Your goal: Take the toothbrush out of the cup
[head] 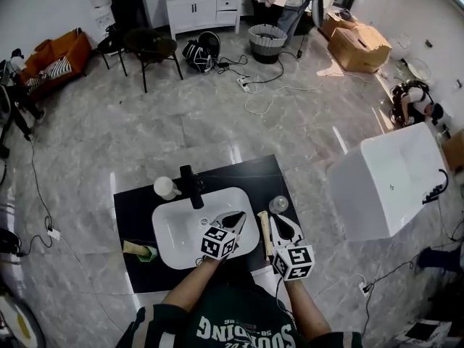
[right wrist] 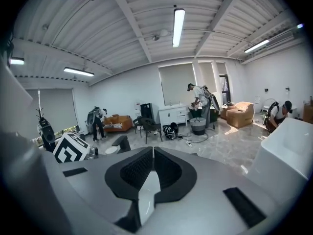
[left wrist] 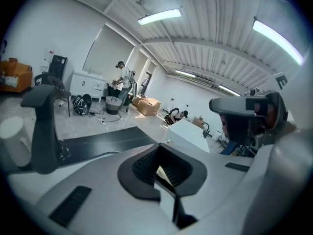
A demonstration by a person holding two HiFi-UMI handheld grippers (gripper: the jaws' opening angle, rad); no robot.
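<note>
Toothbrush (head: 266, 235) flat on counter (head: 135, 210), lengthwise near-to-far beside basin (head: 174, 230).

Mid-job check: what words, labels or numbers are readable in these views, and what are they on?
Green shirt: white lettering, upside down in the head view, too warped to read surely.
Marker cubes on the left gripper and right gripper: black-and-white square patterns only, no words.
Nothing else carries legible text.

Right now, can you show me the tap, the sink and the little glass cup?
tap (head: 192, 187): head view, on its black upright body.
sink (head: 177, 230): head view, on the bare white bowl.
glass cup (head: 278, 204): head view, on its round top.
</note>
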